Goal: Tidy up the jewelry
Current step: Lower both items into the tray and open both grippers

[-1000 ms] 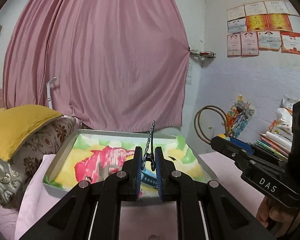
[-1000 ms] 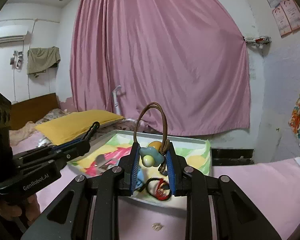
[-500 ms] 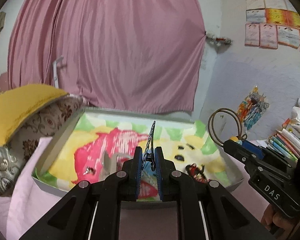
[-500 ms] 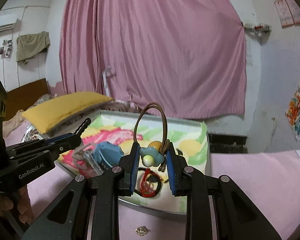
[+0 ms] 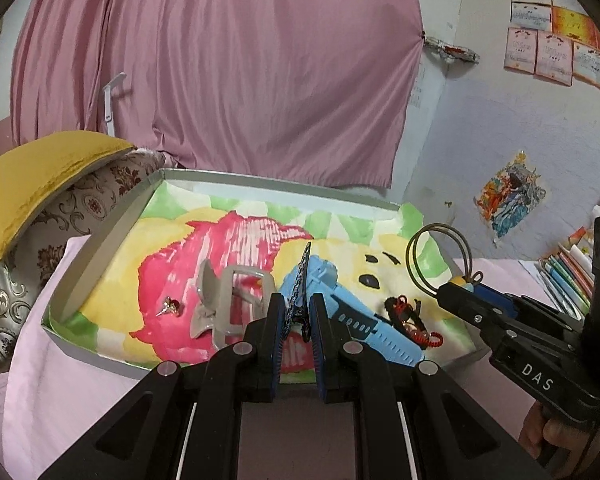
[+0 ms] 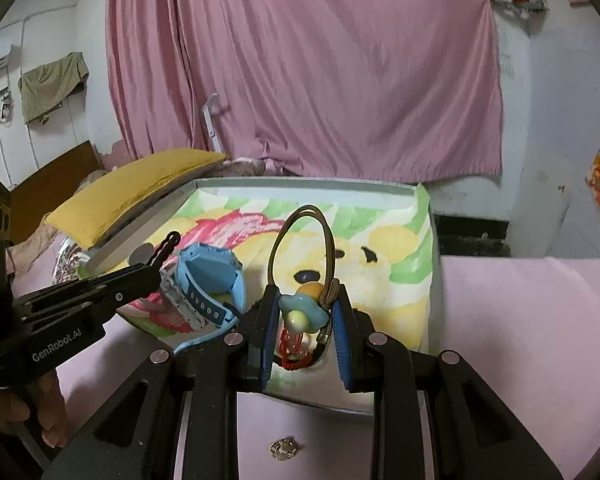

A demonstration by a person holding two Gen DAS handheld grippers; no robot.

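The left gripper (image 5: 295, 322) hovers over the near edge of the shallow box lid (image 5: 100, 240), its fingers (image 5: 275, 332) closed narrowly on a dark blue patterned hair clip (image 5: 300, 280) that stands upright between them, its tip pointing toward the lid's far wall. The lid lies on a pink bed sheet (image 5: 52, 392) and is lined with a bright cartoon print in pink, yellow and green.

Inside the lid, left of the hair clip, a grey claw clip (image 5: 224, 300) lies on the pink patch of the print, and further left of it sits a small earring (image 5: 171, 306). Just right of the hair clip lies a light blue watch (image 5: 356, 320), its strap running toward the lid's near edge. Right of the watch, near the lid's right wall, rests a tangle of black and red cord (image 5: 410, 316).

The right gripper (image 6: 304, 320) hovers over the lid's near right corner, its fingers (image 6: 342, 340) clamped on a hair tie (image 6: 302, 248) with a blue flower charm and an orange bead; the brown elastic loop stands up above the fingertips. In the right wrist view the red cord (image 6: 294, 350) shows below the charm, inside the lid. A small metallic trinket (image 6: 284, 449) lies on the sheet outside the lid, near its front edge.

A yellow pillow (image 5: 40, 176) rests beside the lid's left wall, and a pink curtain (image 5: 220, 72) hangs behind its far wall.
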